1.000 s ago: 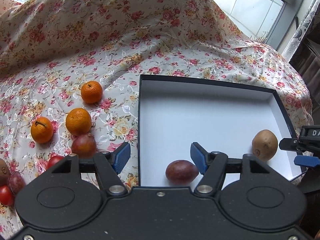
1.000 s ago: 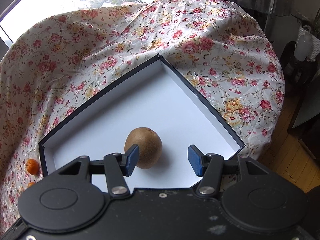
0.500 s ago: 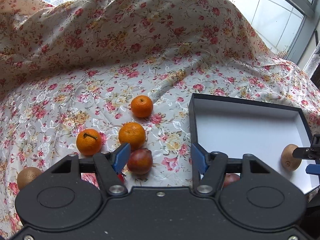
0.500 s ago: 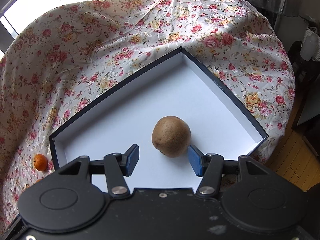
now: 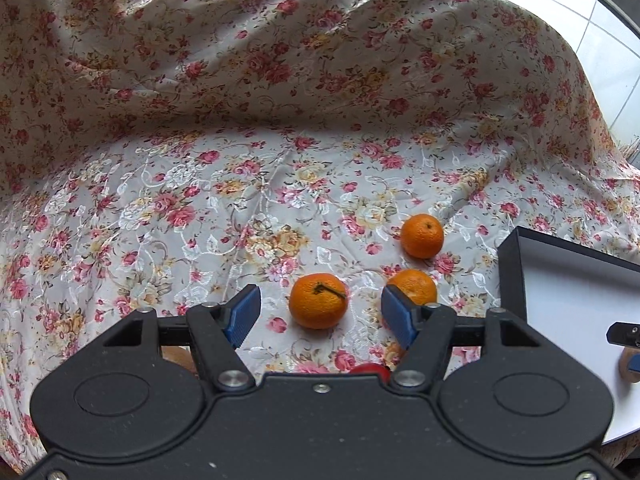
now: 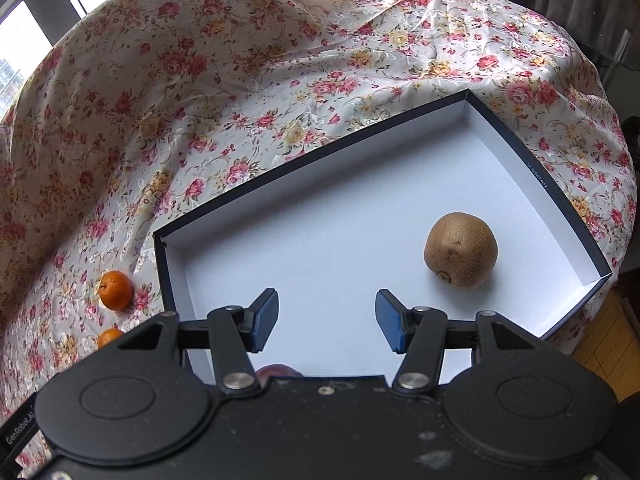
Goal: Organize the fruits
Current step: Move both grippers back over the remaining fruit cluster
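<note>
Left gripper (image 5: pixel 320 316): blue pads spread wide, nothing clasped. Pointed steeply down at the floral cloth (image 5: pixel 240 168). A stemmed mandarin (image 5: pixel 318 301) lies in line with the gap between the pads, slightly beyond the tips and untouched; judged the likeliest next pick, since the spread clears its width.

Second mandarin (image 5: pixel 414 286): at 3 o'clock of the stemmed one, partly hidden behind the right pad.

Third mandarin (image 5: pixel 422 236): at 1 o'clock, apart from the others, near the box corner.

Small red fruit (image 5: pixel 370 369): at 6 o'clock, mostly hidden by the gripper body; kind cannot be told.

Box (image 5: pixel 508 276): shallow, dark-walled and white inside, at 3 o'clock of the loose fruit; judged the collecting place, its low wall allowing entry from above.

Right gripper (image 6: pixel 326 318): released, pads wide apart over the bare white box floor, holding nothing.

Kiwi (image 6: pixel 461 255): resting inside the box at 2 o'clock of the right gripper, well apart from its pads, near the right-hand wall; judged already sorted.

Reddish fruit (image 6: pixel 276 372): sliver at 6 o'clock under the right gripper, apparently in the box; kind unclear.
</note>
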Tool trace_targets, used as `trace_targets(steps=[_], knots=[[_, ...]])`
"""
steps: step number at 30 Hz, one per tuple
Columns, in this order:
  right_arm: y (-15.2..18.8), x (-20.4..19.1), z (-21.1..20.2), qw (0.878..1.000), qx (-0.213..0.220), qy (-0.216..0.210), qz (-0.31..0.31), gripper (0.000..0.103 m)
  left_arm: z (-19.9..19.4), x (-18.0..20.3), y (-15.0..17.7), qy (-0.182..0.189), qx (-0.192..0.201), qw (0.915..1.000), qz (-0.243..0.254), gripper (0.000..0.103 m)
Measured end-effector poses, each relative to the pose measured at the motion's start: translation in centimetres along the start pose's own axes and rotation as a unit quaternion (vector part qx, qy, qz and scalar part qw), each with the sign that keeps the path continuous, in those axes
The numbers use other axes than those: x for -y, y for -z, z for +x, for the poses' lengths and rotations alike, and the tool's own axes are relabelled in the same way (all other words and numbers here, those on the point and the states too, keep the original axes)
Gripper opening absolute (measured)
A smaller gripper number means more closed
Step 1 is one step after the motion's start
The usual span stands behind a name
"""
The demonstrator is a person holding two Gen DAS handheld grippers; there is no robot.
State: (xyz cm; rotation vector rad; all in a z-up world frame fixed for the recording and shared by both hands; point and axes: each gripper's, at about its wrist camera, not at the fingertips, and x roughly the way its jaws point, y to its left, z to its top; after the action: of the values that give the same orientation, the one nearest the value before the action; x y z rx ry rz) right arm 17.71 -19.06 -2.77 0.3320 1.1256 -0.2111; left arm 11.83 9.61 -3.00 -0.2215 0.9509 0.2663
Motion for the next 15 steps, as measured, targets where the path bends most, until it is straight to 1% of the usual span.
trace_targets(steps=[6,11,15], knots=[[0.6,-2.9,0.2,1.000,0.001,-0.012,-0.022,0.058,0.5,-3.6,-0.7,-0.037,-0.003,0.9991,-0.021,0.069],[1.2,-5.6,0.2,0.999,0.002,-0.024,-0.047,0.058,0.9,-6.4,-0.9,-0.054,-0.013,0.9977,-0.039,0.069],[1.8,-7.7,0.2,0.997,0.003,-0.033,-0.065,0.058,1.4,-8.1,-1.0,-0.064,-0.022,0.9969,-0.040,0.069]])
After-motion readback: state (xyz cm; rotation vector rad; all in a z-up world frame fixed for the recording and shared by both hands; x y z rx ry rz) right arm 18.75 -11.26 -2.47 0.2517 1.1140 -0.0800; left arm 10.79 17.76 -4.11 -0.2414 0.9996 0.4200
